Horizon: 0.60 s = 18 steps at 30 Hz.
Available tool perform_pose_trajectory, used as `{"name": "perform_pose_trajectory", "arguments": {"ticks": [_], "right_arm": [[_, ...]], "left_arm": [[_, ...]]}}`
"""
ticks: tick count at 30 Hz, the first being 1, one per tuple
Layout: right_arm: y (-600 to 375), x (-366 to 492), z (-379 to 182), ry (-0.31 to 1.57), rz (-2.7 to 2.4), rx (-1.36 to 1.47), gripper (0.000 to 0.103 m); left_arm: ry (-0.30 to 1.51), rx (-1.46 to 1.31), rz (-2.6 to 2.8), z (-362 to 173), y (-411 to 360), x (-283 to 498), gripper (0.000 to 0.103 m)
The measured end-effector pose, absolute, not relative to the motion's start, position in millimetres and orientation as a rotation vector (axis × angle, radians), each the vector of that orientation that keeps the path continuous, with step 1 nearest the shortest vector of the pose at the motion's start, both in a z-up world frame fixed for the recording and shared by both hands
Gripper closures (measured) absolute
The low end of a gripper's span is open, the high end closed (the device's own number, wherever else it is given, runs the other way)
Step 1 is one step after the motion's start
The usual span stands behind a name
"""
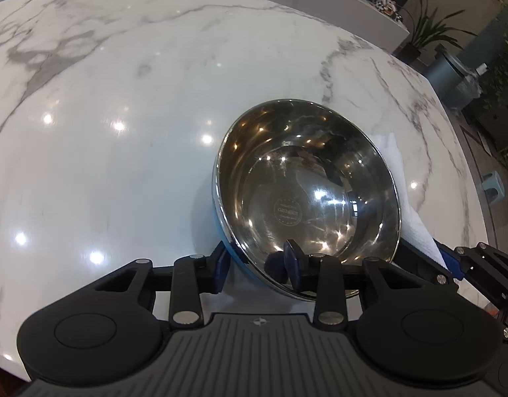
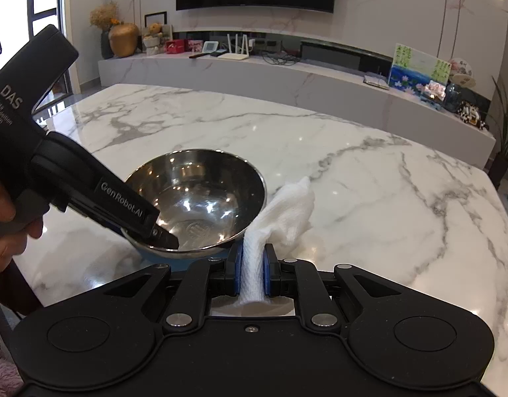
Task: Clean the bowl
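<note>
A steel bowl (image 1: 306, 195) with a blue outer shell stands on the white marble table (image 1: 121, 82). My left gripper (image 1: 257, 264) straddles its near rim, one finger inside the bowl and the other against the blue outside, and grips the wall. In the right wrist view the left gripper (image 2: 161, 238) reaches into the bowl (image 2: 201, 195) from the left, held by a hand (image 2: 2, 205). My right gripper (image 2: 253, 274) is shut on a white paper towel (image 2: 280, 211), just right of the bowl. The towel's free end lies against the bowl's right side.
The marble table (image 2: 369, 182) stretches far and right of the bowl. Its right edge (image 2: 505, 205) drops to the floor. Behind it runs a low white shelf (image 2: 287, 76) with ornaments and a dark screen above. Plants (image 1: 429, 29) stand beyond the table's far right corner.
</note>
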State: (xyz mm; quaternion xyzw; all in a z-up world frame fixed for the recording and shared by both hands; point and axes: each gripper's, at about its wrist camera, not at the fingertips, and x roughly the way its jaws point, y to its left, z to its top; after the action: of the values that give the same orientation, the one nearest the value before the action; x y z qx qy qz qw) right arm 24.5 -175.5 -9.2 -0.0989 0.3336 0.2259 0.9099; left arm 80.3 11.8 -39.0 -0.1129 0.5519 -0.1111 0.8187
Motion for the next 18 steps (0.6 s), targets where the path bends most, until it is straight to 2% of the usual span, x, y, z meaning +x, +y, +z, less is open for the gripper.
{"name": "perform_pose_trajectory", "arguments": {"ticks": [14, 18], "right_arm": [[-159, 4, -26, 0.759, 0.519, -0.229, 0.092], [-165, 7, -22, 0.743, 0.484, -0.229, 0.092]], "left_arm": [[1.145, -0.198, -0.221, -37, 11, 90, 0.075], [1.173, -0.268, -0.189, -39, 17, 85, 0.058]]}}
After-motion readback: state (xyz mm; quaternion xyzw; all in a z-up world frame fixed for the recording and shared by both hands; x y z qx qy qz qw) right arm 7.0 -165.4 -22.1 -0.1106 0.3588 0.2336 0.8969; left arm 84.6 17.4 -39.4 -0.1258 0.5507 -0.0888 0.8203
